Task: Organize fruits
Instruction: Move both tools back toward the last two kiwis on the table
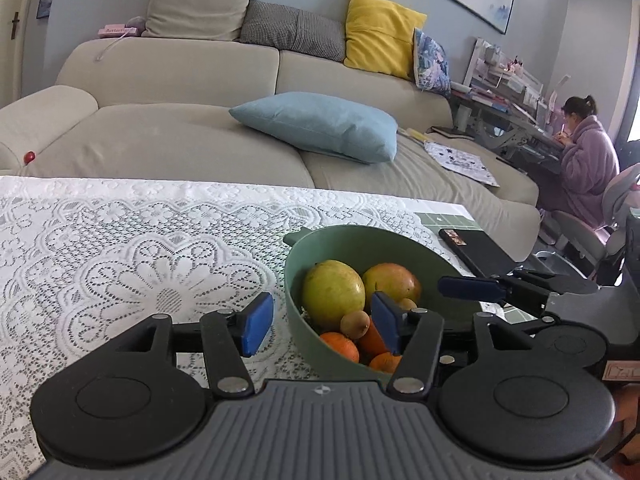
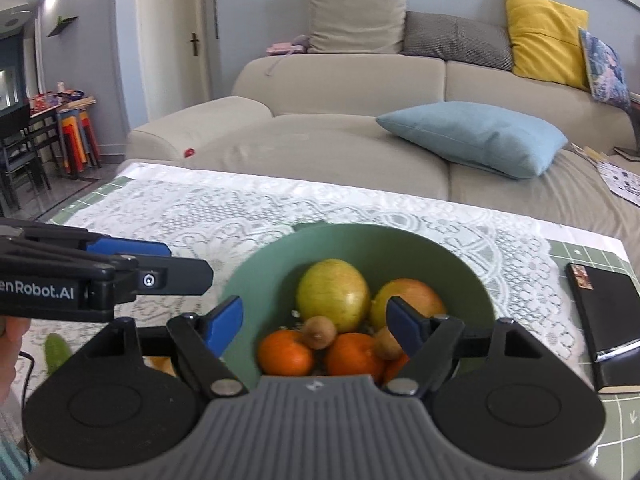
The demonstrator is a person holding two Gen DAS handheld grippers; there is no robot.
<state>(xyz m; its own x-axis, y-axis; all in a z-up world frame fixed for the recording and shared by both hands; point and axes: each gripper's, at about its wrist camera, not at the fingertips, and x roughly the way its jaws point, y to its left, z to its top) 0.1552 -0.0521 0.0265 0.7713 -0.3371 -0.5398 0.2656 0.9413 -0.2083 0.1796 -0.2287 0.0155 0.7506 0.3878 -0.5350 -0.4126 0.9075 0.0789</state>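
A smooth, round green bowl [image 2: 360,248] sits on a white lace cloth [image 1: 140,264] covering the surface, holding two large yellow-green fruits flushed red [image 2: 334,294], small brown kiwis [image 2: 319,332] and glossy oranges [image 2: 285,352] heaped at its near side. The left claw [image 1: 320,326] and the right claw [image 2: 316,324], both black with blue pads, hang parted over the bowl's near edge, gripping nothing. A flat black case [image 2: 608,320] lies right of the bowl on green gridded matting. A green object [image 2: 56,350], partly hidden, lies left. Beyond stands a beige sofa [image 1: 168,84] with a blue pillow [image 1: 320,126]; a seated person [image 1: 586,160] in a lilac robe works at a desk.
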